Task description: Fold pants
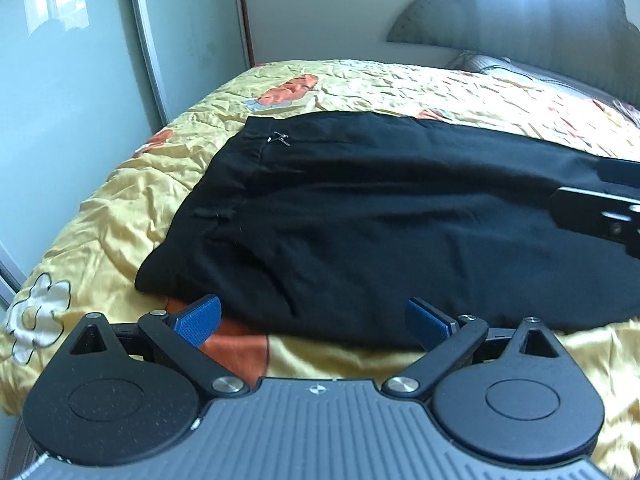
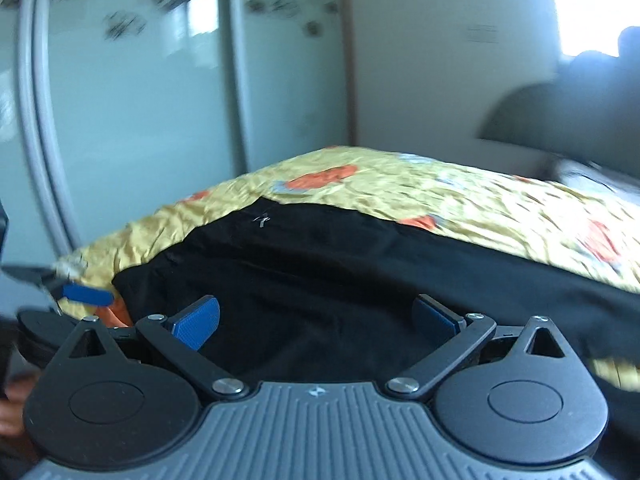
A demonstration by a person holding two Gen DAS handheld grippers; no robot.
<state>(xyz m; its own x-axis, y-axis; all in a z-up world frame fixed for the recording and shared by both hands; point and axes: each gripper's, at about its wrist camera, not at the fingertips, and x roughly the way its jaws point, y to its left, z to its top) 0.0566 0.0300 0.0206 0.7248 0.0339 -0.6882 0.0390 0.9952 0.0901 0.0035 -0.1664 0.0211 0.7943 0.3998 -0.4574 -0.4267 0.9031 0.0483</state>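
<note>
Black pants (image 1: pixel 380 216) lie flat across a yellow patterned bedspread (image 1: pixel 120 208), waistband toward the left, a small metal zipper pull (image 1: pixel 280 139) near the far corner. My left gripper (image 1: pixel 314 320) is open, its blue pads just short of the pants' near edge with nothing between them. In the right wrist view the same pants (image 2: pixel 340 272) fill the middle, and my right gripper (image 2: pixel 318 320) is open over the near edge of the cloth. The left gripper's blue fingertip (image 2: pixel 88 295) shows at the left edge there. The right gripper's black body (image 1: pixel 600 208) enters the left wrist view at far right.
A pale sliding wardrobe door (image 1: pixel 72 60) with a grey frame stands close beside the bed on the left. A grey headboard (image 1: pixel 520 16) and a pillow (image 1: pixel 520 68) are at the far right. Bright window light falls behind the headboard. The bedspread (image 2: pixel 480 200) is wrinkled.
</note>
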